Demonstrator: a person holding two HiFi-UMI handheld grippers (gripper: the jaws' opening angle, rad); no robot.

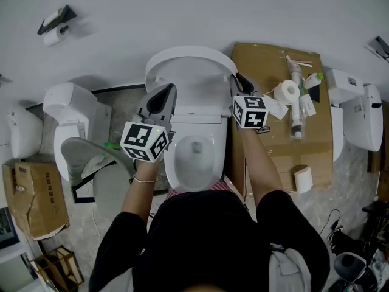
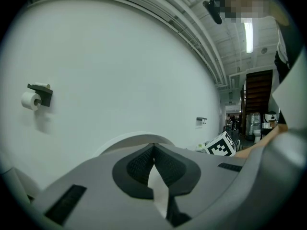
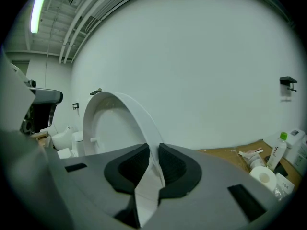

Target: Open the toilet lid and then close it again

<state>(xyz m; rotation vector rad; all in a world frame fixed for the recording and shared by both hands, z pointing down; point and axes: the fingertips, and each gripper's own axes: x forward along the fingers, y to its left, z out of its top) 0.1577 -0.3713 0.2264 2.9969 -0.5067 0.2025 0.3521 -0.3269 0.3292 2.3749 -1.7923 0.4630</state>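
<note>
The white toilet lid [image 1: 188,62] stands raised, apparently near upright.

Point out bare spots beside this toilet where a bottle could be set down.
The cardboard's near half is bare, from the tubes down to the small roll; its far-left corner too. Its far right is crowded with a big roll, tubes and a bottle. Left of the toilet is packed: another toilet, a box.

You have a toilet paper roll [image 1: 56,34] on the wall upper left, and a cardboard box [image 1: 33,196] lower left. Right of centre, a cardboard sheet [image 1: 258,59] carries a white roll [image 1: 286,92] and bottles [image 1: 296,111].
</note>
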